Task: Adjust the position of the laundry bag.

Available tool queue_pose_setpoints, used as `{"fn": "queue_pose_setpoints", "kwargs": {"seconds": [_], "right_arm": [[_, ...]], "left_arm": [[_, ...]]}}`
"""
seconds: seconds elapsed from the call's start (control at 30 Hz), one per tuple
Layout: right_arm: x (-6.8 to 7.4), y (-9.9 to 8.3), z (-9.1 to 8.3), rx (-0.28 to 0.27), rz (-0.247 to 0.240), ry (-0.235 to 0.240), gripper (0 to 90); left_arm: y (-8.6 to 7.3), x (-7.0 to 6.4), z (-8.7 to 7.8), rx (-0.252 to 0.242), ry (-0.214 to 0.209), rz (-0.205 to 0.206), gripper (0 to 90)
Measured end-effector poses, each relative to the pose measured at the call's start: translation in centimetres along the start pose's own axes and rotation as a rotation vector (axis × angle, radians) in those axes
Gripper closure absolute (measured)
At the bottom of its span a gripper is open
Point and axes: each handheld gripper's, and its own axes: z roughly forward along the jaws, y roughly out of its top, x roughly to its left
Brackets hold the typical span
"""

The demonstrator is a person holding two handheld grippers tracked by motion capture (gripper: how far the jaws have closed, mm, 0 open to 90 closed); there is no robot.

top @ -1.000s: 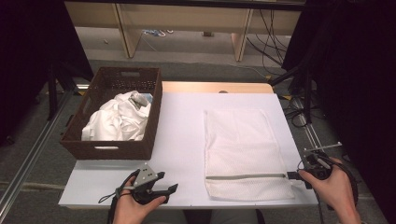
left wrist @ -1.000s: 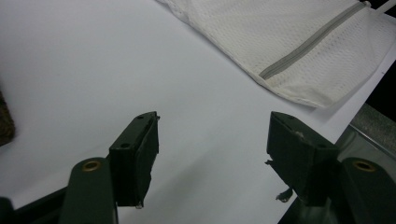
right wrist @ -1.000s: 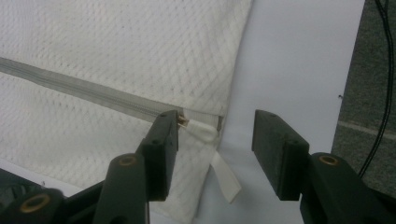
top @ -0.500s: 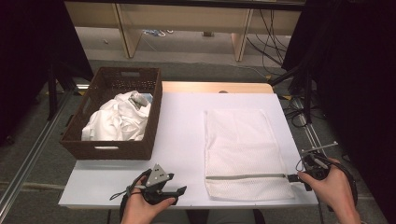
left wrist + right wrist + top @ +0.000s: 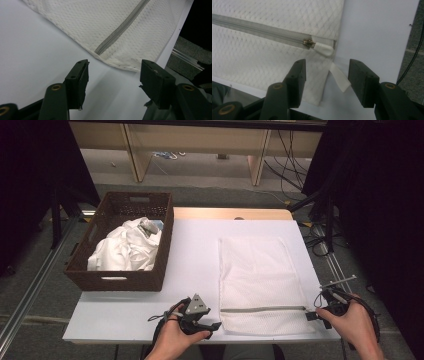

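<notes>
We see both grippers' fingers spread wide, holding nothing. Mesh bag [image 5: 260,282] flat on desk [image 5: 195,255]: zipper pull [image 5: 322,48] just ahead of right gripper [image 5: 325,82]; bag corner ahead of left gripper [image 5: 113,82].

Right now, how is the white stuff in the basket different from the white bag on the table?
The white cloth lies crumpled in a heap inside the brown basket; the mesh bag lies spread flat on the table. The mesh bag has a grey zipper; the white cloth shows none. Both are white fabric.
</notes>
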Motion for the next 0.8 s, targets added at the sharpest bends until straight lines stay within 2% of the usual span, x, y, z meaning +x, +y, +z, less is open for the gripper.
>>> {"fn": "queue_pose_setpoints", "kwargs": {"seconds": [0.03,0.07,0.1,0.13,0.17,0.23,0.27,0.3,0.33,0.37,0.4,0.47,0.5,0.53,0.57,0.6,0.67,0.7,0.73,0.77,0.8], "right_arm": [[0.1,0.0,0.2,0.005,0.008,0.003,50.1],[0.1,0.0,0.5,-0.014,-0.007,-0.006,50.4],[0.1,0.0,0.6,-0.021,-0.025,0.000,51.1],[0.3,0.0,0.7,-0.002,-0.001,-0.002,51.4],[-0.1,0.1,0.8,-0.011,-0.063,0.003,51.9],[0.0,0.1,1.0,-0.010,-0.067,0.000,52.3],[0.4,0.1,1.0,-0.002,-0.040,-0.009,53.0],[0.5,0.1,1.1,0.006,-0.035,-0.009,53.4],[0.5,0.2,1.2,0.021,-0.036,-0.006,54.6],[0.5,0.2,1.4,0.017,-0.052,-0.013,55.2],[0.5,0.2,1.5,0.025,-0.045,-0.013,55.9],[0.5,0.2,1.6,0.019,-0.062,-0.018,56.7],[0.6,0.2,1.6,0.013,-0.066,-0.029,60.8],[0.7,0.2,1.5,0.024,-0.049,-0.028,62.3],[1.0,0.2,1.5,0.026,-0.034,-0.047,65.3],[1.2,0.2,1.4,0.054,-0.018,-0.044,67.9],[0.9,0.2,1.6,0.029,-0.079,-0.059,74.0],[1.6,0.1,1.5,0.065,0.005,-0.064,76.3],[1.7,0.2,1.4,0.084,0.003,-0.083,78.1],[1.8,0.2,1.4,0.081,0.004,-0.094,80.8],[1.4,0.3,1.6,0.066,-0.042,-0.089,84.3]], "left_arm": [[0.1,-0.2,0.6,0.008,-0.006,-0.008,40.1],[0.1,-0.1,0.8,0.023,-0.004,0.010,40.3],[0.1,-0.2,1.1,0.016,-0.018,0.007,40.3],[0.2,-0.3,1.4,0.021,-0.018,0.009,40.4],[0.2,-0.3,1.6,0.032,-0.014,0.024,40.5],[0.3,-0.4,1.8,0.038,-0.009,0.030,40.6],[0.4,-0.5,1.9,0.042,-0.007,0.041,40.6],[0.5,-0.6,2.2,0.042,-0.016,0.055,40.7],[0.6,-0.9,2.4,0.056,-0.016,0.094,40.7],[0.7,-1.0,2.5,0.059,-0.019,0.107,40.6],[0.6,-1.2,2.7,0.051,-0.020,0.099,40.5],[0.6,-1.3,2.8,0.060,-0.028,0.112,40.7],[0.6,-1.4,2.9,0.074,-0.014,0.133,41.6],[0.6,-1.4,2.9,0.074,-0.014,0.133,43.3],[0.6,-1.6,3.1,0.072,-0.010,0.158,45.9],[0.6,-1.7,3.1,0.082,-0.004,0.179,48.8],[0.6,-1.9,3.2,0.102,0.008,0.224,55.1],[0.5,-2.0,3.3,0.105,0.006,0.232,59.0],[0.5,-2.1,3.4,0.104,0.003,0.227,62.3],[0.5,-2.2,3.4,0.102,-0.006,0.219,66.3],[0.5,-2.2,3.4,0.102,-0.006,0.219,69.4]]}}
